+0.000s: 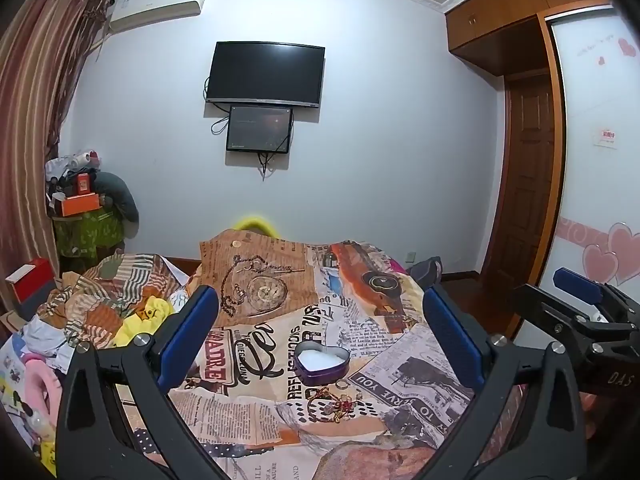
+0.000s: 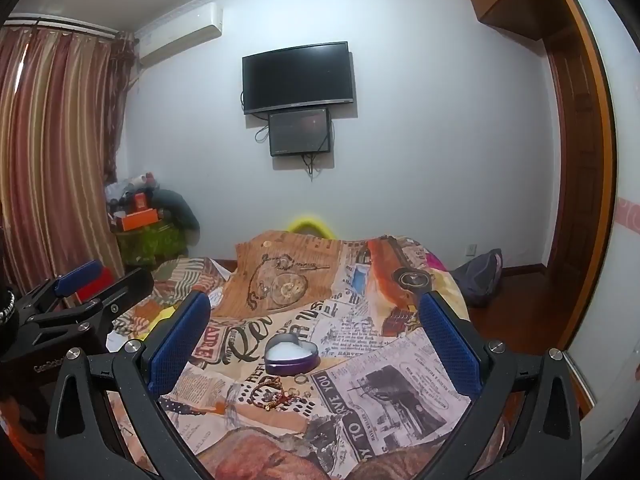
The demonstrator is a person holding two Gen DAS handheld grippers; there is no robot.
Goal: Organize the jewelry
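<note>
A purple heart-shaped tin (image 1: 322, 362) with a white lining lies open on a newspaper-print bedspread (image 1: 400, 376); it also shows in the right wrist view (image 2: 291, 354). Just in front of it lies a small pile of jewelry (image 1: 334, 400): a red and gold bracelet (image 2: 269, 394) and rings (image 2: 301, 379). My left gripper (image 1: 320, 312) is open and empty, above and short of the tin. My right gripper (image 2: 314, 316) is open and empty, likewise held back from the tin. Each gripper shows at the edge of the other's view.
A heap of clothes and toys (image 1: 96, 312) lies on the bed's left. A red box (image 1: 30, 284) sits at the far left. A wall with two screens (image 1: 264, 76) stands beyond the bed. A wooden door (image 1: 524, 176) and a dark bag (image 2: 480, 276) are on the right.
</note>
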